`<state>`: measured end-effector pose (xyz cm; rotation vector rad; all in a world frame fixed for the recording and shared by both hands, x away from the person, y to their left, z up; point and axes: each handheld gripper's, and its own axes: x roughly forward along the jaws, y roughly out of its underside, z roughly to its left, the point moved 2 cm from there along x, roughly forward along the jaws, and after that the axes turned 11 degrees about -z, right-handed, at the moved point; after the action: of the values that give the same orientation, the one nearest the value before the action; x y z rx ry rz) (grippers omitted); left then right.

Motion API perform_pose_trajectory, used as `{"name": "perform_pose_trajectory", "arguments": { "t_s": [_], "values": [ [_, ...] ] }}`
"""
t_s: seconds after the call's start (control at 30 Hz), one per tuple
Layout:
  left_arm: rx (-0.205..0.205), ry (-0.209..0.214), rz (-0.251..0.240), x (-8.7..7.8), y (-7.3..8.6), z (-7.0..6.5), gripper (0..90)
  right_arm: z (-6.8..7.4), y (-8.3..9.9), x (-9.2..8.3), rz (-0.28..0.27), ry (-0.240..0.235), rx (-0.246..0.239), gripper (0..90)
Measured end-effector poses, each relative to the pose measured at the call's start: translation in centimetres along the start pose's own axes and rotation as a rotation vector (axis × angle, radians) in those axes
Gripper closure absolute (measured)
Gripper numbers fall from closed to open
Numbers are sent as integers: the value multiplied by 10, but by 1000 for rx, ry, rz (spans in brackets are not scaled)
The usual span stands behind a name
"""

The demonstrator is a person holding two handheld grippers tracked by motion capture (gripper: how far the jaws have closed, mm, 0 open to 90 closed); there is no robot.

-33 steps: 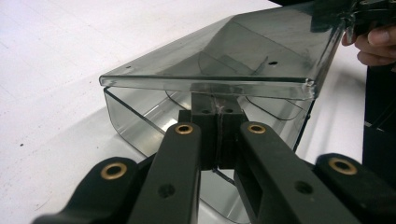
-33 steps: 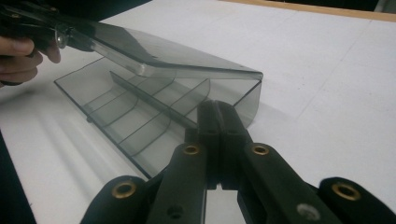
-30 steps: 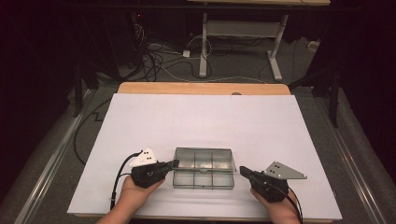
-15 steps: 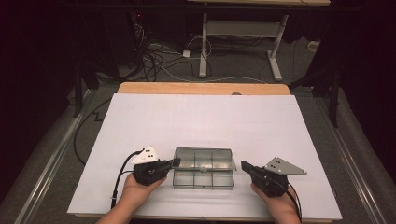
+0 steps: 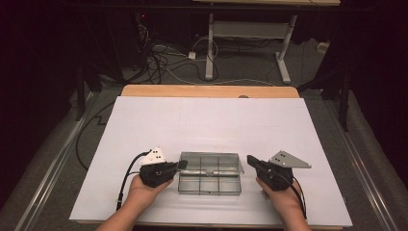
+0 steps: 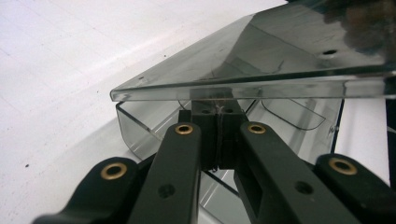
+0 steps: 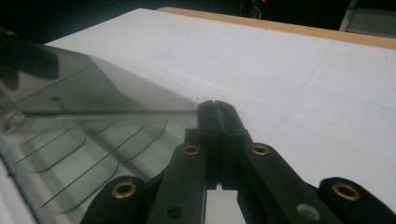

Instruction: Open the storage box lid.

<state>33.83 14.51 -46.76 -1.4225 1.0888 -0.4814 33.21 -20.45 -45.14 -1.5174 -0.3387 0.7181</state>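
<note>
A clear plastic box (image 5: pixel 210 180) with little compartments sits on the white counter (image 5: pixel 211 125), close to the near edge, right between the person's two hands. Its see-through lid (image 5: pixel 210 163) is lifted partway, tilted up over the box.

The left gripper (image 5: pixel 182 165) is at the left side of the box. Its fingers (image 6: pixel 205 135) are pressed tight together, with no gap between them. Their tips sit just under the edge of the raised lid (image 6: pixel 261 60), at the open box wall (image 6: pixel 135 130). I cannot tell if they are pinching anything.

The right gripper (image 5: pixel 250 160) is at the right side of the box. Its fingers (image 7: pixel 229 135) are pressed together too, and their tips are right at the edge of the lid (image 7: pixel 93 93). I cannot tell if they touch it.

The person's left hand (image 5: pixel 142 190) and right hand (image 5: pixel 281 197) hold the grippers near the front of the counter. Behind the counter, cables (image 5: pixel 163 57) lie on the dark floor.
</note>
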Motion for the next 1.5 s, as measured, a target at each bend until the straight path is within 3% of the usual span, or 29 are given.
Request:
{"name": "perform_pose_trajectory", "arguments": {
  "t_s": [0.2, 0.43, 0.67, 0.83, 1.27, 1.5],
  "values": [
    [10, -10, -9, 3, -9, 3, 874, -10, -9, 19, 17, 14, -15, 900],
    [0, -6, -33, 7, -13, 8, 874, -19, -12, 32, 14, 40, 8, 900],
    [6, -4, -34, 11, -17, 10, 874, -16, -14, 40, 8, 38, 21, 900],
    [-1, -7, -48, 13, -20, 12, 874, -14, -19, 45, -11, 65, 30, 900],
    [-11, -20, -59, 18, -21, 21, 874, -8, -26, 51, -44, 14, 33, 900],
    [-21, -34, -66, 22, -22, 25, 874, -13, -27, 54, -49, 14, 53, 900]
  ]
}}
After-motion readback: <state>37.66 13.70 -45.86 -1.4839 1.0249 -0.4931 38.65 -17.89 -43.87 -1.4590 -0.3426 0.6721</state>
